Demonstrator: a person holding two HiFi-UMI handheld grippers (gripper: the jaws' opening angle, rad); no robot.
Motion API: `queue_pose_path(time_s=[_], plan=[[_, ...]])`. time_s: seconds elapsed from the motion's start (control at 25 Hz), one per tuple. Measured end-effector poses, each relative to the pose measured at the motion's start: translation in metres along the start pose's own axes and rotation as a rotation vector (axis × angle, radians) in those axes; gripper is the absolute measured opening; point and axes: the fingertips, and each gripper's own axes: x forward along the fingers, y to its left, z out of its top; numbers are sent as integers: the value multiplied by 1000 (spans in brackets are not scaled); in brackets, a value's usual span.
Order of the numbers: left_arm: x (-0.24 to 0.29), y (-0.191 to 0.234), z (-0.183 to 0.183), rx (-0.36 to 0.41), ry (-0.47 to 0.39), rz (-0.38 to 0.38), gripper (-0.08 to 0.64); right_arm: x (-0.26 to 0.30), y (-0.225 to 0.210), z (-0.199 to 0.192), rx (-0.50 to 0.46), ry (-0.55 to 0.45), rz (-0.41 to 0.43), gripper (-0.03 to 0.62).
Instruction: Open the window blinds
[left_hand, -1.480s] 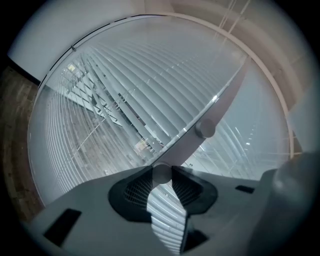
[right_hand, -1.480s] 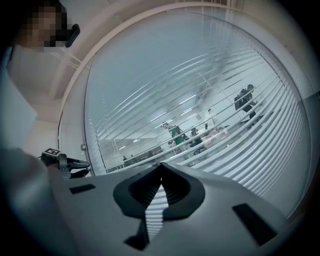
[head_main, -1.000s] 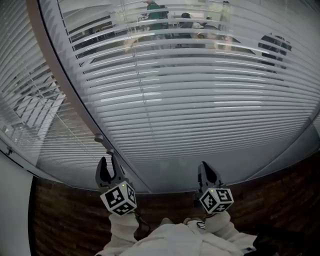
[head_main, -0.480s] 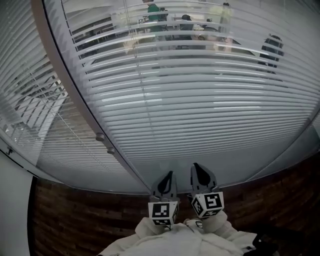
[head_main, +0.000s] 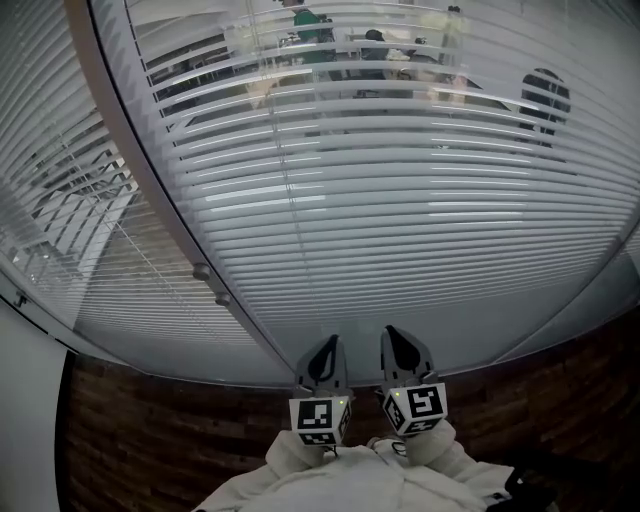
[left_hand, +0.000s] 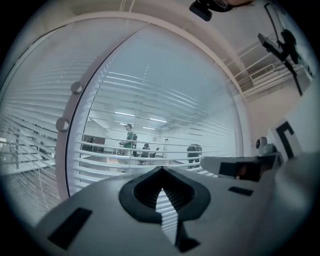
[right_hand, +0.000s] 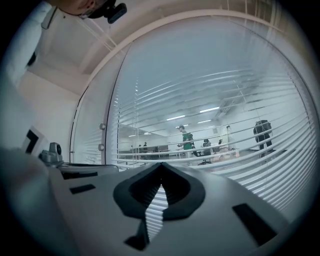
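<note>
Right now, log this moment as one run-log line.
blinds: slats tilted open, see-through | left gripper: shut, empty | right gripper: shut, empty | position: side by side at window's lower edge

We glimpse the people (head_main: 318, 22) beyond the blinds (head_main: 400, 200) only in strips between slats, too small to make out; our sleeves (head_main: 290, 458) run off the bottom edge.

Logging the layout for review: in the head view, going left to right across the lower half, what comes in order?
side blinds → knobs → left gripper → right gripper
</note>
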Motion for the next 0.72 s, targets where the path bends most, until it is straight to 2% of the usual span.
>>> queue_pose_path(time_s=[0.48,0.72], plan=[[1,-9,-6,-20,8,-15,0,0,-4,0,-8,2,-9,11],[-2,-6,5,-23,-62,-5,0,-2,-9,-2,-13,9,-25,12]])
